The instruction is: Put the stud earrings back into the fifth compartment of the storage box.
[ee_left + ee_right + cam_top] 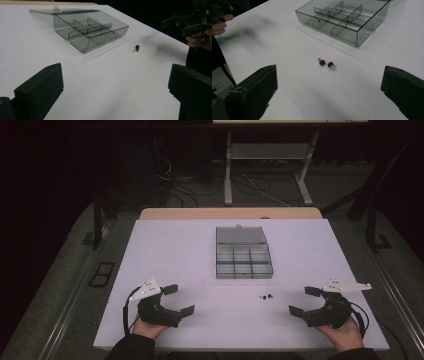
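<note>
Two red beads lay on the white table, just in front of the open compartment box. Left gripper and right gripper rested well apart, jaws wide, holding nothing. Path to beads unobstructed.

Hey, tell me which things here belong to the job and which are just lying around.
Part of the job:
- two small red earrings on the table
- clear compartment box, lid open
- left tongs and right tongs, both open and holding nothing

Just lying about:
- cables on the floor behind the table
- white desk frame farther back
</note>
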A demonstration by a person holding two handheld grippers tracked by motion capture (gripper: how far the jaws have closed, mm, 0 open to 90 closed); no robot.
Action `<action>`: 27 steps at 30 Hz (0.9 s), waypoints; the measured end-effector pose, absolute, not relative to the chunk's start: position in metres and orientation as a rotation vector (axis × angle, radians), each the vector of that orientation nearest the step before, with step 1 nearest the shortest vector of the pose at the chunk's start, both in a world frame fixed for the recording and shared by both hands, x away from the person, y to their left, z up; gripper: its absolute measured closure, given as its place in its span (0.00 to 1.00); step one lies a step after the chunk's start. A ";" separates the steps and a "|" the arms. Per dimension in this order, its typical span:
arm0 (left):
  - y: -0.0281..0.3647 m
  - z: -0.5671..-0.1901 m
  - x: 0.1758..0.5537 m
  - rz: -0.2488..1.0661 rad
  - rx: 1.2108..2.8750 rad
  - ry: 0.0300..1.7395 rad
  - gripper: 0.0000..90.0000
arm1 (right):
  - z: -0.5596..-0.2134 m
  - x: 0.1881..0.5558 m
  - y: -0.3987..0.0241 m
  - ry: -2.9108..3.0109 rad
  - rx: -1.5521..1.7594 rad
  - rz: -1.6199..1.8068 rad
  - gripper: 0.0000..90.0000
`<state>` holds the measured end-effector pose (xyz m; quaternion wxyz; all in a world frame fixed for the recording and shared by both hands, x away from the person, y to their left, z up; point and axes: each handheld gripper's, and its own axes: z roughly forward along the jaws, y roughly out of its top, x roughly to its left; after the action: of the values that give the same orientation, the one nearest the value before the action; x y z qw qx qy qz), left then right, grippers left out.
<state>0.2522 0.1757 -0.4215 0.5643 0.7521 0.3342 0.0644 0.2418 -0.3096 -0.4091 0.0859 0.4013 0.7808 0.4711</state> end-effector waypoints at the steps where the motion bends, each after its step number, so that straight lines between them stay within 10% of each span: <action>1: 0.175 -0.422 0.252 0.153 1.774 0.783 0.00 | -0.408 0.242 -0.309 2.327 1.190 1.397 0.00; 27: 0.174 -0.423 0.255 0.138 1.788 0.771 0.00 | -0.377 0.273 -0.292 2.454 1.103 1.292 0.00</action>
<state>0.2547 0.1740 -0.4232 0.5602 0.7588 0.3270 0.0587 0.2733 -0.2916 -0.3769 0.0784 0.3685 0.8197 0.4315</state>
